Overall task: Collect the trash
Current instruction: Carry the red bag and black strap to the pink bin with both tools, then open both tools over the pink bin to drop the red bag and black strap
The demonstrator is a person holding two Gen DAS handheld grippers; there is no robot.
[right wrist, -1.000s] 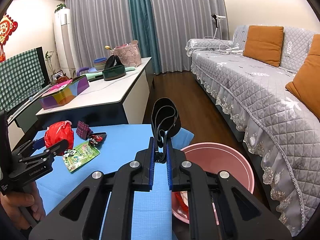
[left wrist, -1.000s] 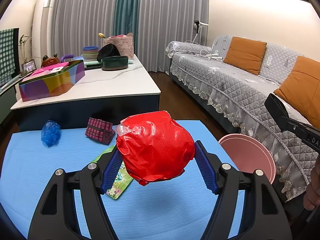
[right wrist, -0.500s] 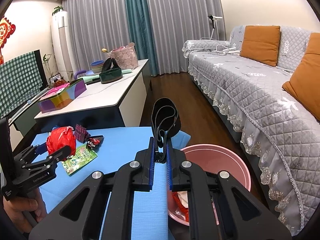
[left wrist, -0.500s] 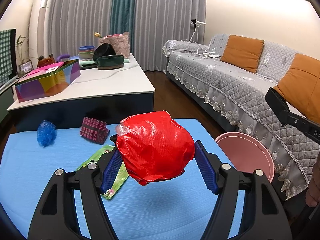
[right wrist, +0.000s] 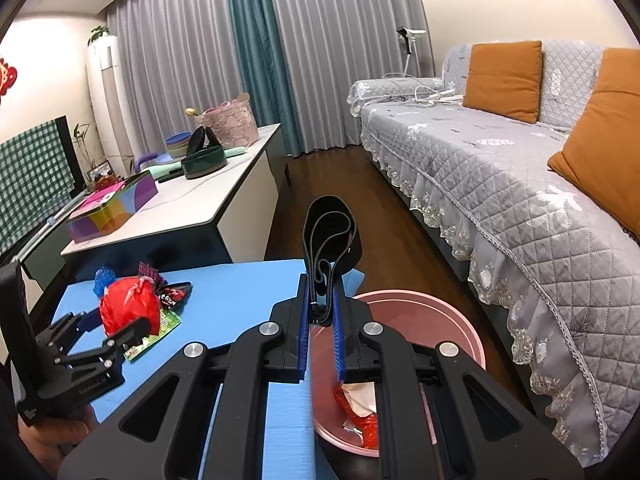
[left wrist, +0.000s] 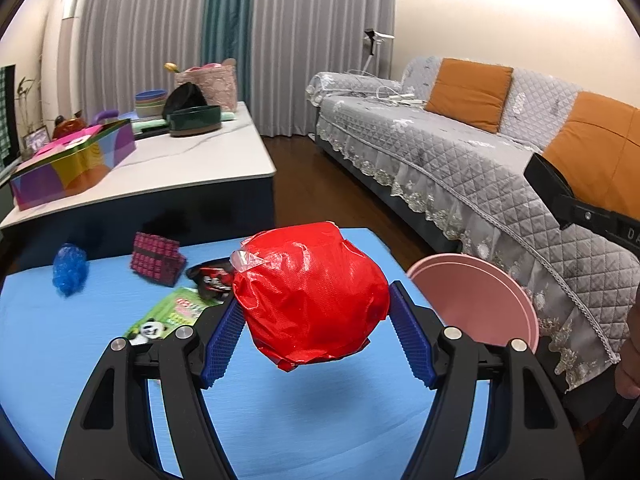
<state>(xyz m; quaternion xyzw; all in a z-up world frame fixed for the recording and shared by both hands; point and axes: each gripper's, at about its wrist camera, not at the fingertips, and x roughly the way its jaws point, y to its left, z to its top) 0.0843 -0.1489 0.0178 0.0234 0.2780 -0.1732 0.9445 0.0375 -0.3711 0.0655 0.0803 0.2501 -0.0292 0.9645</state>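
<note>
Four pieces left on blue mat [left wrist: 60,360], left view: blue wad [left wrist: 69,268] at 10 o'clock, pink-black wrapper [left wrist: 157,258], dark packet [left wrist: 212,278], panda packet [left wrist: 168,316]. Left gripper [left wrist: 316,316] clamps red plastic ball [left wrist: 312,296], airborne.

Right view: right gripper [right wrist: 320,316] pinches black strap [right wrist: 330,236]; pink bin [right wrist: 452,320], 5 o'clock, already holds scraps.

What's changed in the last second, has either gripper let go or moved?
No release. The left gripper still clamps the red wrapper ball, carried slightly right toward the pink bin. The right gripper still pinches the black strap by the bin. Table litter hasn't moved.
</note>
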